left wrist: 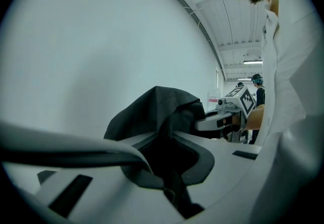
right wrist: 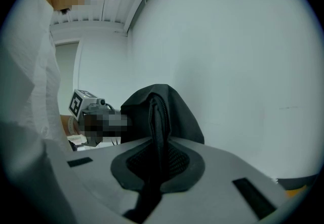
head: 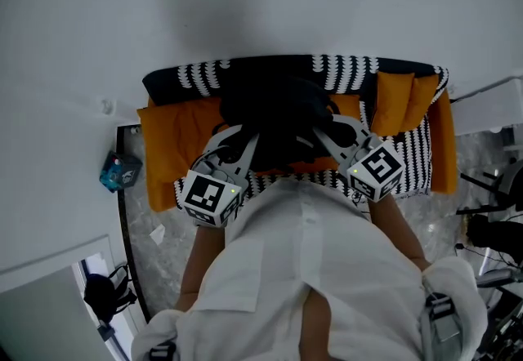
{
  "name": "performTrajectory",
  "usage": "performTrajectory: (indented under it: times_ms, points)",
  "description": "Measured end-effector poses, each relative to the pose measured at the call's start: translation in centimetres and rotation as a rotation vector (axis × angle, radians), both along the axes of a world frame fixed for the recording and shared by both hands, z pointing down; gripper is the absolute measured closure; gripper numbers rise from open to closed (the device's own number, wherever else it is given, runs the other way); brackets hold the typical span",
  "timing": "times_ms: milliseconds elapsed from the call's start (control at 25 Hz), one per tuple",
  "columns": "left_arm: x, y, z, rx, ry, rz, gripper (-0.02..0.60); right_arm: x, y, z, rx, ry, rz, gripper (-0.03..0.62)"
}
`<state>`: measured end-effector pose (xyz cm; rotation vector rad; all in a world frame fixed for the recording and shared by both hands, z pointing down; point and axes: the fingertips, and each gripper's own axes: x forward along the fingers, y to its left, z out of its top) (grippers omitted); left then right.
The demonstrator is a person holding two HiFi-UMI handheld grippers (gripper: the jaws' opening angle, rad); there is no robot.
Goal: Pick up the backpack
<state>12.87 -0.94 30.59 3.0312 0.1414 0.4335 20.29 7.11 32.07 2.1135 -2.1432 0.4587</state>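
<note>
The black backpack [head: 276, 116] hangs between my two grippers, above an orange sofa [head: 176, 139]. In the head view my left gripper [head: 239, 145] grips its left side and my right gripper [head: 337, 137] its right side. In the left gripper view the left gripper [left wrist: 169, 139] is shut on a fold of the backpack's [left wrist: 152, 111] black fabric. The right gripper's marker cube [left wrist: 242, 100] shows beyond the bag. In the right gripper view the right gripper [right wrist: 158, 149] is shut on the backpack [right wrist: 162, 111] along its zipper seam, with the left gripper's cube [right wrist: 81, 102] behind it.
A black-and-white patterned throw [head: 351, 69] covers the sofa back and seat, and an orange pillow [head: 400, 98] leans at the right. A blue pack [head: 120, 171] lies on the marble floor at the left. Dark stands [head: 490, 229] crowd the right edge. A white wall rises behind the sofa.
</note>
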Motion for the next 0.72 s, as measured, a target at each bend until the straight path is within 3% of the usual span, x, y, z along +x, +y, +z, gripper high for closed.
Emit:
performTrajectory:
  times_ms: [720]
  points:
    - [-0.61,0.42,-0.1,-0.013,0.004,-0.004,0.551,-0.72,0.39,-0.04,0.003,0.015,-0.022,0.571]
